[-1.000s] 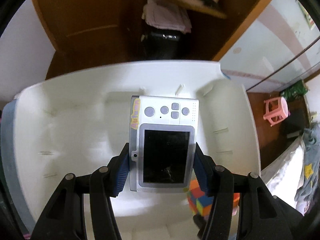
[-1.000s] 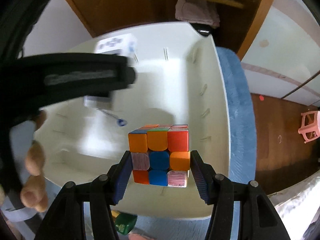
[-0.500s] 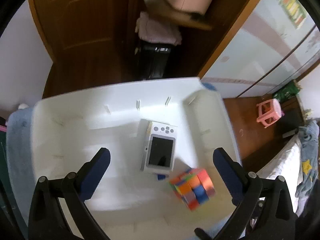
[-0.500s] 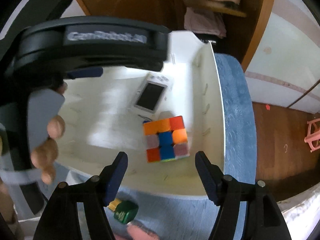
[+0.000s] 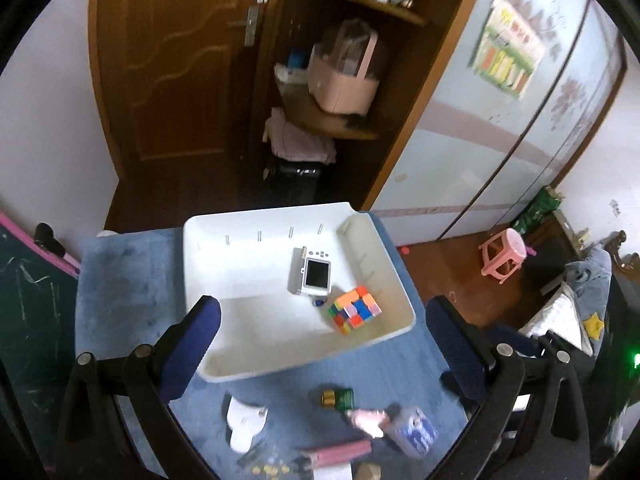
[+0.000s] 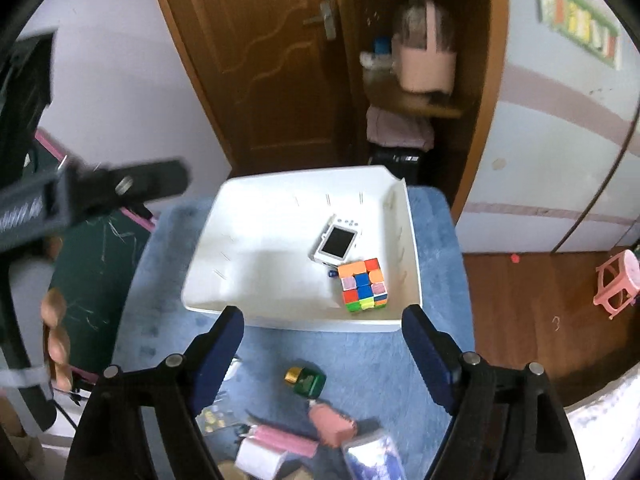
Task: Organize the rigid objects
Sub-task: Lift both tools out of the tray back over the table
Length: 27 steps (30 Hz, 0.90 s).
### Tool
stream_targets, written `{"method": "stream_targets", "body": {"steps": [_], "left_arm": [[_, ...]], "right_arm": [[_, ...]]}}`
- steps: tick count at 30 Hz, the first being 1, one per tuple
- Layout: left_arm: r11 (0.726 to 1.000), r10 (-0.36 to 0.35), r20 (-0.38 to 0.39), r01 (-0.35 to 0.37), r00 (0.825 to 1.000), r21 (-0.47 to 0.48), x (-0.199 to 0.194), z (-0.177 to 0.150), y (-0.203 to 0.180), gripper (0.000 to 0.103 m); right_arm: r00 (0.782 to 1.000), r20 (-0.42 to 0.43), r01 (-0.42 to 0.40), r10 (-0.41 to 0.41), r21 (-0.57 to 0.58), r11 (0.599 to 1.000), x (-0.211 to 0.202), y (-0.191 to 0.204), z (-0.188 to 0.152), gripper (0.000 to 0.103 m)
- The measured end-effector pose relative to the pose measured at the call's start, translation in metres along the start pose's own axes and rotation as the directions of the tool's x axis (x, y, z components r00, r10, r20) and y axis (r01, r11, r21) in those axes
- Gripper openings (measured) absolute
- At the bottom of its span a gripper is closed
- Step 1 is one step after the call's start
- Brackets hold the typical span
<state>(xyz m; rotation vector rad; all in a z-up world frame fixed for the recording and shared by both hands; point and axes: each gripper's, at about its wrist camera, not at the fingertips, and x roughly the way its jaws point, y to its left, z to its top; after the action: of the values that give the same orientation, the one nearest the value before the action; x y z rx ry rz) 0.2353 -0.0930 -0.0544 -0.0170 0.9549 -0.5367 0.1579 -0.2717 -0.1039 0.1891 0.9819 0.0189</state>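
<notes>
- A second ago each gripper clamped an item; now the small white digital camera (image 5: 313, 276) and the multicoloured puzzle cube (image 5: 355, 310) lie side by side inside the white plastic bin (image 5: 208, 248), so both count as organised.
- The left gripper (image 5: 322, 344) and right gripper (image 6: 322, 350) have risen above the bin's near rim, fingers spread wide and holding nothing.
- A green bottle (image 6: 306, 382) and other clutter remain on the blue cloth (image 6: 380, 360).

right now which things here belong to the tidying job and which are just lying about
Part of the job:
- white plastic bin
- small white digital camera, in the bin
- multicoloured puzzle cube, in the bin
- green bottle with gold cap, on the blue mat
- pink eraser-like block, on the mat

Lying about:
- pink plastic stool
- pink storage basket
</notes>
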Motion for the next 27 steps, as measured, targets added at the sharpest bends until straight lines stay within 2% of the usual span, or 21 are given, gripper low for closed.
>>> {"method": "stream_targets", "body": {"steps": [2,7,11,15,21,25,27], "left_arm": [[1.0,-0.009,0.018,0.009,1.0,0.014,-0.017,-0.012,0.001,0.102],[0.998,0.007,0.039,-0.01,0.999,0.062,-0.06,-0.049,0.002,0.102],[0.996,0.018,0.056,-0.023,0.998,0.081,-0.087,-0.074,0.004,0.102],[0.996,0.031,0.058,-0.036,0.998,0.078,-0.111,-0.099,0.009,0.102],[0.997,0.054,0.078,-0.057,0.996,0.042,-0.129,-0.131,0.025,0.102],[0.995,0.098,0.074,-0.1,0.992,0.01,-0.127,-0.152,0.039,0.102],[0.993,0.119,0.045,-0.119,0.992,-0.006,-0.118,-0.163,0.047,0.102]], "right_arm": [[0.998,0.043,0.039,-0.039,0.005,0.999,-0.021,0.008,-0.009,0.082],[0.993,0.066,0.091,-0.093,0.03,0.995,-0.056,0.02,-0.035,0.082],[0.981,0.118,0.149,-0.152,0.032,0.988,-0.083,0.03,-0.062,0.082],[0.975,0.151,0.159,-0.163,0.038,0.987,-0.107,0.038,-0.084,0.082],[0.967,0.208,0.141,-0.148,0.048,0.989,-0.138,0.046,-0.116,0.082],[0.968,0.194,0.156,-0.158,0.028,0.987,-0.136,0.053,-0.136,0.082],[0.971,0.182,0.154,-0.154,0.014,0.988,-0.129,0.058,-0.15,0.082]]}}
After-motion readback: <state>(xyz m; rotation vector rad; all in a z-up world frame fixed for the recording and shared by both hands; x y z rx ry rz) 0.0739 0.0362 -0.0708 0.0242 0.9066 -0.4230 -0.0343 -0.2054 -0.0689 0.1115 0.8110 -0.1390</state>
